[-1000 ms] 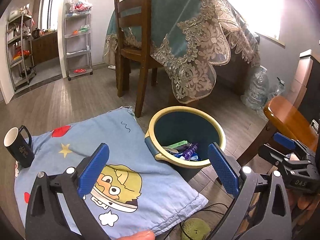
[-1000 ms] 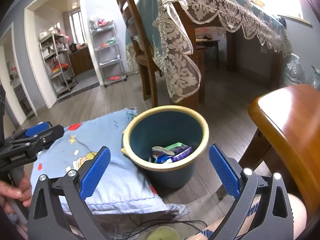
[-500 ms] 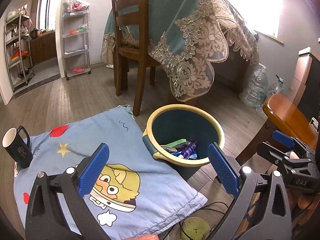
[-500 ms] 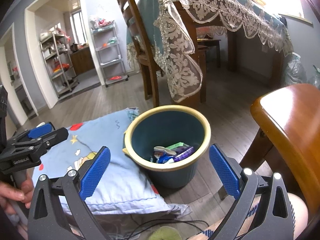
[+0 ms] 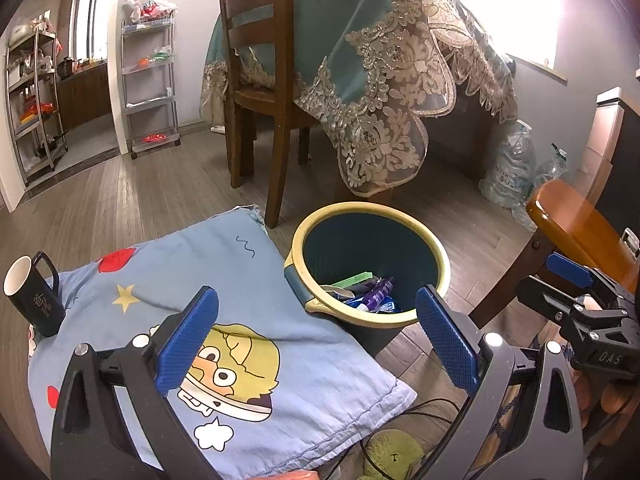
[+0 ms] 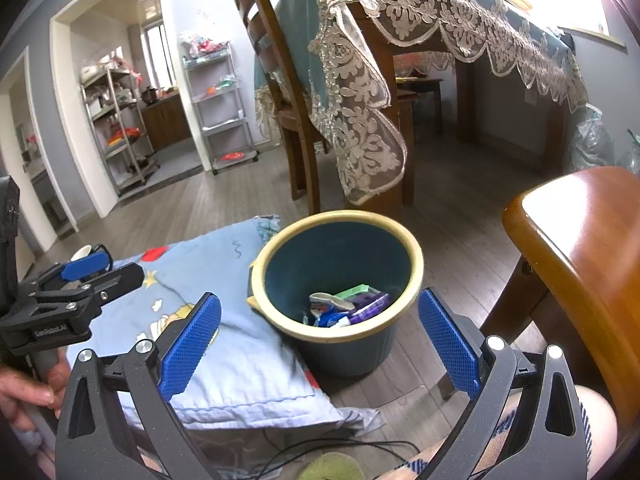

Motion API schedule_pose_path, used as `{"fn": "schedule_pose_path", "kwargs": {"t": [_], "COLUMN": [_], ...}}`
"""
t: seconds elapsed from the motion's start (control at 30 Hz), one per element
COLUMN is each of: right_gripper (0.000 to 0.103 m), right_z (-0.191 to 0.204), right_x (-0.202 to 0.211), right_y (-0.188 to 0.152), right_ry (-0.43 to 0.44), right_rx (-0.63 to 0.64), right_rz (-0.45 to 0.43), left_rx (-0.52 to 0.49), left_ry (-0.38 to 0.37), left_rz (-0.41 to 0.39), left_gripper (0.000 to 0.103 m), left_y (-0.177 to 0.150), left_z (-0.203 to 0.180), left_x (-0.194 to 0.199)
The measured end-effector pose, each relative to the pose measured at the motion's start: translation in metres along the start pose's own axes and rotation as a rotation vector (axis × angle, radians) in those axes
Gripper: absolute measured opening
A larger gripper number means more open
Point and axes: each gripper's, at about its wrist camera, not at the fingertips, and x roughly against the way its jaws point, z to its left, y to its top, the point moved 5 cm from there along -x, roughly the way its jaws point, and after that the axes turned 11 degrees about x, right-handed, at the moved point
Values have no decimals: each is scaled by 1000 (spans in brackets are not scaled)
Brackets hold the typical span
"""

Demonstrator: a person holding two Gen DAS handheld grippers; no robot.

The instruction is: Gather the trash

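Plastic wrappers [image 6: 348,306] lie in the bin [image 6: 400,236] beside the cloth's right edge: light, crinkly, slippery; we'd pinch folds. Left gripper [image 5: 316,336] and right gripper [image 6: 320,342] gape, empty.

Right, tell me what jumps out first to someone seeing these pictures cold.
The teal waste bin with a yellow rim stands on the wood floor at centre, with wrappers and a purple tube in its bottom. Left of it lies a light blue cartoon-print cloth, with a black mug standing at its far left edge. Behind, a lace-trimmed teal tablecloth drapes over the dining table, and both the left gripper and right gripper are open and empty.
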Motion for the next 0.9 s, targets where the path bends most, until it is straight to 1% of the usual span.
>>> {"fn": "schedule_pose_path", "kwargs": {"t": [0.9], "right_gripper": [98], "right_z": [1], "right_x": [-1], "right_y": [0], "right_ry": [1], "right_rx": [-1], "right_rz": [1], "left_rx": [3], "left_ry": [5], "left_rz": [3], "left_gripper": [97], "left_y": [0], "left_z": [0], "left_x": [-1]}}
